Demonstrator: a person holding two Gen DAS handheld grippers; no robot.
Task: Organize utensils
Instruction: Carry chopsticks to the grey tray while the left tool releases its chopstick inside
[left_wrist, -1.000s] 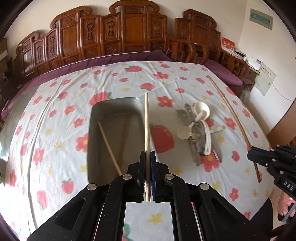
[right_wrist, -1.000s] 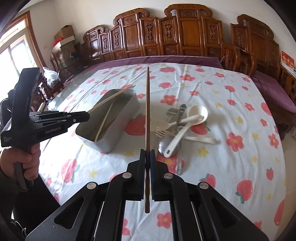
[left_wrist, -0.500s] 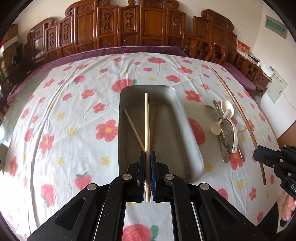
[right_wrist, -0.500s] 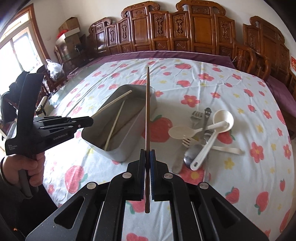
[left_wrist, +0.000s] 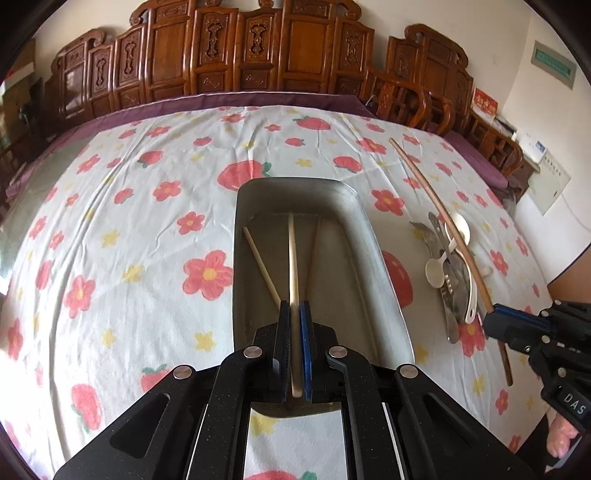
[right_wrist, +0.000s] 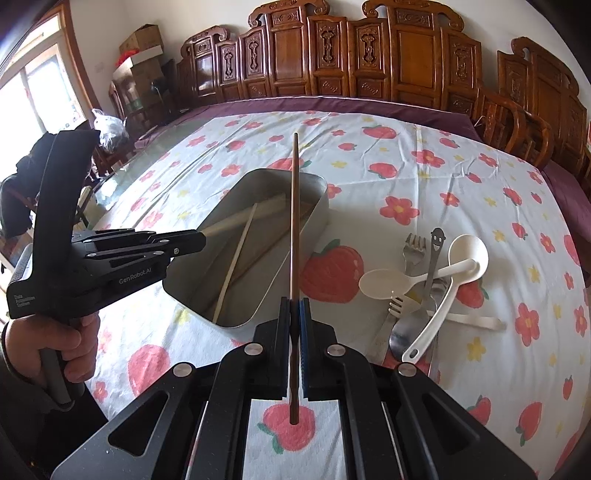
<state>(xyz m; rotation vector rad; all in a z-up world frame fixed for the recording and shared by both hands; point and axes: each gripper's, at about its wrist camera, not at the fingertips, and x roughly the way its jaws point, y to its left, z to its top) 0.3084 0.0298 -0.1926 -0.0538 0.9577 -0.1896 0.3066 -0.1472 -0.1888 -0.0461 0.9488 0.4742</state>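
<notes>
Left gripper (left_wrist: 294, 314) now over metal tray (left_wrist: 388, 280), from beside it; clamped on pale chopstick (left_wrist: 293, 258), tip above tray floor. Right gripper (right_wrist: 294, 310) pinching dark chopstick (right_wrist: 294, 221), now nearer tray. Spoon-fork pile (right_wrist: 432, 291) waits right of tray. Release likely next.

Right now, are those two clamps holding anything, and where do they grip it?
Yes. The left gripper pinches a pale chopstick near its thick end; the right gripper pinches a dark chopstick near its thick end.
</notes>
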